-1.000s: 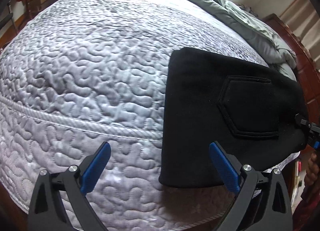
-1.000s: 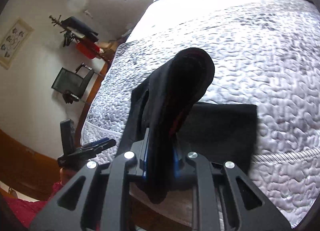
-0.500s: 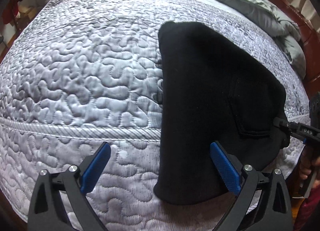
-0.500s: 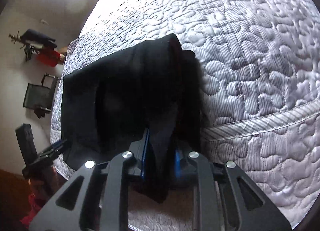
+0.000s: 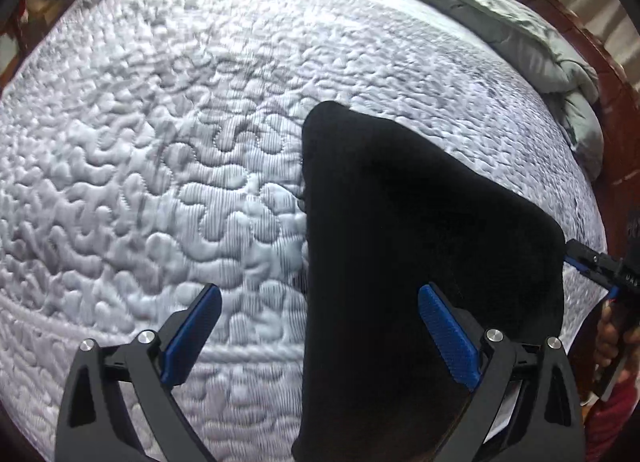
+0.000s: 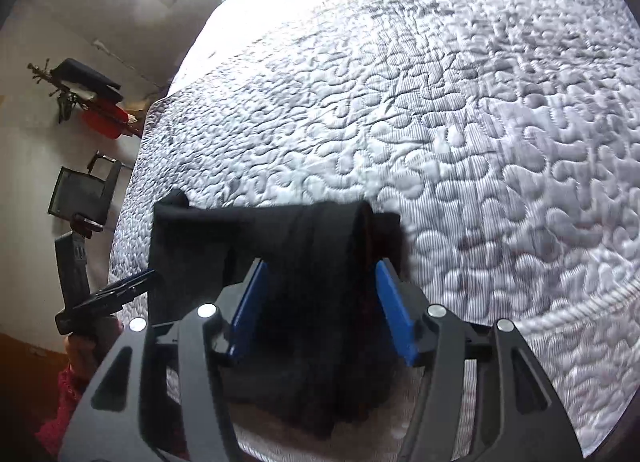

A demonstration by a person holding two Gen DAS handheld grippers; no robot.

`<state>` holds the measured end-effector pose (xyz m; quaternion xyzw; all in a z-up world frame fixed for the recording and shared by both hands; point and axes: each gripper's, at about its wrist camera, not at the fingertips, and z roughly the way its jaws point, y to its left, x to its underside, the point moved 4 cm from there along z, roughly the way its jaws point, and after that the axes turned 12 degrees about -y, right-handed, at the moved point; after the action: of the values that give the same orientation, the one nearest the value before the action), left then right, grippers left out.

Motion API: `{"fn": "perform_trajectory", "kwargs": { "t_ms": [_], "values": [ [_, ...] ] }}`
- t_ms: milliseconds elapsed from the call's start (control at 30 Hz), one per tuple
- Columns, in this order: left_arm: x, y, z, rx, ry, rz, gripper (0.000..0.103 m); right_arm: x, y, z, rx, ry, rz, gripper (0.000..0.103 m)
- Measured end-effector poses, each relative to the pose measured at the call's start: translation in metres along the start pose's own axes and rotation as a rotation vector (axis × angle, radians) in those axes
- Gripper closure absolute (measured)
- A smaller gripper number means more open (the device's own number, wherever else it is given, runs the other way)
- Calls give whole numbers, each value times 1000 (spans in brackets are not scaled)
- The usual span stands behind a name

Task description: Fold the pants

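The black pants (image 5: 420,242) lie folded on the quilted bed (image 5: 160,141), one edge hanging over the near side. My left gripper (image 5: 320,326) hovers open over the pants' left edge, with its right pad above the cloth and its left pad above the quilt, holding nothing. In the right wrist view, my right gripper (image 6: 322,298) has its jaws opening. A bunched fold of the pants (image 6: 316,246) still sits between the blue pads, which no longer clamp it. The right gripper (image 5: 592,266) shows at the pants' right corner, and the left gripper (image 6: 116,292) at their left.
A grey duvet (image 5: 520,33) is heaped along the far side of the bed by the wooden frame (image 5: 616,101). In the right wrist view a black chair (image 6: 80,193) and a coat rack (image 6: 88,93) stand by the wall. A person's hand (image 5: 612,338) holds the right gripper.
The right gripper brought the pants down onto the bed and its jaws have spread from shut on the cloth. The left gripper has moved in lower over the pants, still open.
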<state>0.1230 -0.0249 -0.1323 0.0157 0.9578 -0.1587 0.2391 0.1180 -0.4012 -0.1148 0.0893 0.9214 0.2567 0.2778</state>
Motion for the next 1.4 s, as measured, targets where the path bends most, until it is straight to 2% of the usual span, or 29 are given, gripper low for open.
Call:
{"fn": "perform_trajectory", "kwargs": {
  "t_ms": [67,100,133,200,267,400,467,567,600,700,867,1000,1167,1233,1300,1333,1400],
  "values": [
    [-3,2,8,36,23,-36,4,-4,-3,11,-84,28,56,65],
    [-3,2,11,52,32,-50,4,-5,0,15,-108,35,74,75],
    [-3,3,15,69,43,-71,4,-8,-1,18,-121,33,83,81],
    [-2,2,19,88,53,-96,4,-17,5,22,-125,16,62,85],
    [-2,1,24,92,54,-118,3,-22,7,23,-95,11,59,87],
    [2,-4,31,41,51,-74,3,-13,-13,47,-20,65,122,89],
    [3,-7,34,15,42,-48,3,-11,-15,52,-32,42,132,89],
    [0,-8,33,26,49,-60,3,-11,-13,47,-57,28,123,86],
    [-1,-7,31,33,52,-66,3,-9,-13,41,-61,22,116,81],
    [3,0,17,39,54,-86,4,-1,-13,17,-64,0,94,56],
    [34,4,-5,116,82,-117,4,40,-9,-24,-85,18,53,54],
    [58,4,-10,184,108,-157,4,72,-6,-34,-118,44,66,52],
    [62,-9,-8,166,105,-104,4,83,-5,-28,-128,54,79,52],
    [63,-20,-9,197,116,-87,5,81,1,-26,-140,54,66,64],
    [63,-25,-10,163,111,-51,5,79,8,-27,-145,57,30,68],
    [64,-27,-9,152,114,-41,5,79,11,-28,-131,59,3,82],
    [64,-27,-7,143,116,-40,6,78,12,-25,-103,66,-16,91]
  ]
}}
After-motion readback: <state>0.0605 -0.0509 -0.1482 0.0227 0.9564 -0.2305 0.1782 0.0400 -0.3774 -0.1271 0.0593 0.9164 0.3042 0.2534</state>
